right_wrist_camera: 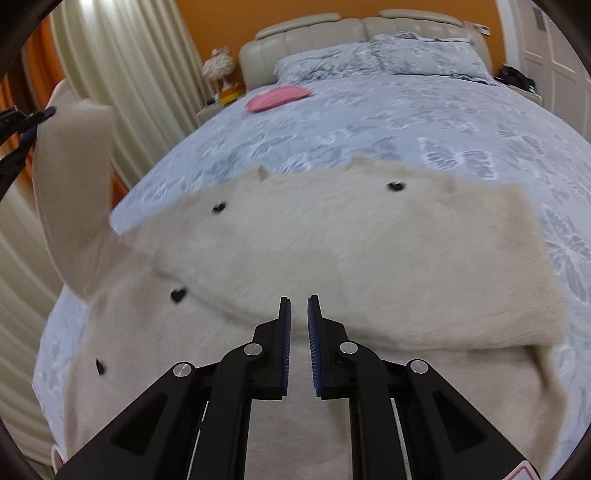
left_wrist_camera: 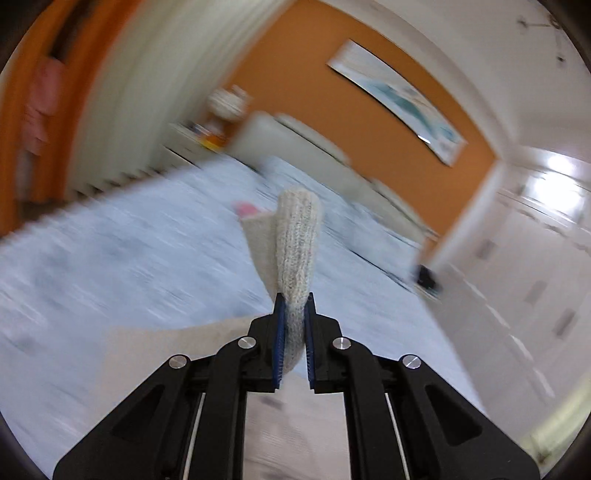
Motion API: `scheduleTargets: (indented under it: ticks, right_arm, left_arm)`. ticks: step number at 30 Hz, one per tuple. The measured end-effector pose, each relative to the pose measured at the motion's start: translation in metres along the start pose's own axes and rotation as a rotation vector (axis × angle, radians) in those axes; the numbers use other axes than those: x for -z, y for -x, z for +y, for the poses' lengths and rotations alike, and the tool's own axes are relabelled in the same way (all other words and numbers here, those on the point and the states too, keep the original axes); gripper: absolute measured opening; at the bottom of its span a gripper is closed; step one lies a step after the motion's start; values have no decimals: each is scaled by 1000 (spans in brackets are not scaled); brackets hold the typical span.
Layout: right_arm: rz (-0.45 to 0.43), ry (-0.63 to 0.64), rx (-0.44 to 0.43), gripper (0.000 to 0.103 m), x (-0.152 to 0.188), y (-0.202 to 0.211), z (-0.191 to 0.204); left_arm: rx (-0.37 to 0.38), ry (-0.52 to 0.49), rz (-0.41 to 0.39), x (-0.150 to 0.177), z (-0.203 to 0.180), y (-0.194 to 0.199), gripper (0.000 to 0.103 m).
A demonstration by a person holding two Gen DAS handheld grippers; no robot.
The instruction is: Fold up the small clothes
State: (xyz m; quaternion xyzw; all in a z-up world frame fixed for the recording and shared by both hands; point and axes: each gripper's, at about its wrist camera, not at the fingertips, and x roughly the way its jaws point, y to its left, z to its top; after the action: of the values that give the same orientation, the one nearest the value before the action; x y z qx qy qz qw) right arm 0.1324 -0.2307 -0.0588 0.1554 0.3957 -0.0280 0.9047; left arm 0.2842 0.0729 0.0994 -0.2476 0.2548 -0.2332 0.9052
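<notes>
fingers (left_wrist_camera: 282,328) of our left gripper (left_wrist_camera: 294,301) are clenched on the ribbed knit cuff (left_wrist_camera: 295,243) of a cream sweater (right_wrist_camera: 332,258), and the cuff stands up between the blue pads. in the right wrist view we see that same left gripper (right_wrist_camera: 35,122) at the far left edge, holding the sleeve (right_wrist_camera: 74,192) raised off the bed (right_wrist_camera: 369,129), with the sleeve running down to the sweater's body. the left wrist view is badly smeared, so we can make out little of the bedding beneath the cuff.

our right gripper (right_wrist_camera: 298,304) hangs over the sweater's near part, pointing down at it. its fingers (right_wrist_camera: 285,328) are nearly together with a narrow gap, and nothing sits between them; they look released from the cloth, though we cannot tell whether the tips brush the fabric.

the sweater lies spread on the bed's pale blue floral cover, on the side nearest us. its other sleeve (right_wrist_camera: 443,251) is folded across the body, with the end toward the right edge of the bed. small black hearts (right_wrist_camera: 178,294) dot the cream fabric.

farther up the bed from the sweater, a flat pink garment (right_wrist_camera: 277,98) lies on the cover, well apart from it. beyond that are the pillows (right_wrist_camera: 388,59) and a padded beige headboard (right_wrist_camera: 314,33) against an orange wall. cream curtains (right_wrist_camera: 140,74) hang left of the bed.
</notes>
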Motion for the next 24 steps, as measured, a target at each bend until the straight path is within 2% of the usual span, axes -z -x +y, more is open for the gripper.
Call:
scheduleTargets:
  ticks: [2, 5, 8, 9, 10, 11, 12, 13, 15, 17, 20, 22, 24]
  right_arm:
    - [-6, -24, 7, 12, -6, 3, -13]
    - [-7, -88, 14, 22, -13, 6, -38]
    - [25, -154, 0, 29, -17, 1, -61]
    - [36, -172, -8, 30, -18, -1, -66]
    - [45, -184, -18, 34, -19, -4, -70]
    - [47, -189, -29, 37, -19, -4, -71]
    - [47, -194, -52, 38, -21, -5, -71]
    - [48, -198, -73, 41, -22, -6, -70]
    - [61, -212, -140, 44, -26, -5, -60]
    - [55, -188, -185, 54, -29, 0, -46]
    - [18, -104, -170, 71, -39, 5, -7]
    - [30, -54, -182, 75, -43, -4, 22]
    - [63, 3, -159, 75, -48, -25, 51]
  left_arm:
    - [55, 25, 55, 40, -28, -27, 8]
    - [39, 96, 173, 108, -40, -71, 9]
    - [-48, 182, 300, 170, -33, -102, 14]
    - [-70, 207, 315, 185, -30, -102, 19]
    - [-80, 232, 313, 197, -27, -98, 30]
    - [-87, 249, 300, 200, -21, -89, 40]
    - [-109, 260, 280, 202, -18, -80, 65]
    - [-149, 267, 235, 201, -15, -67, 76]
    - [-167, 257, 181, 195, -12, -54, 77]
    - [-191, 279, 121, 179, 4, -42, 77]
    - [-231, 366, 27, 159, 34, -20, 84]
    - [-270, 410, 21, 156, 52, -12, 86]
    - [-320, 487, 39, 156, 76, -8, 86]
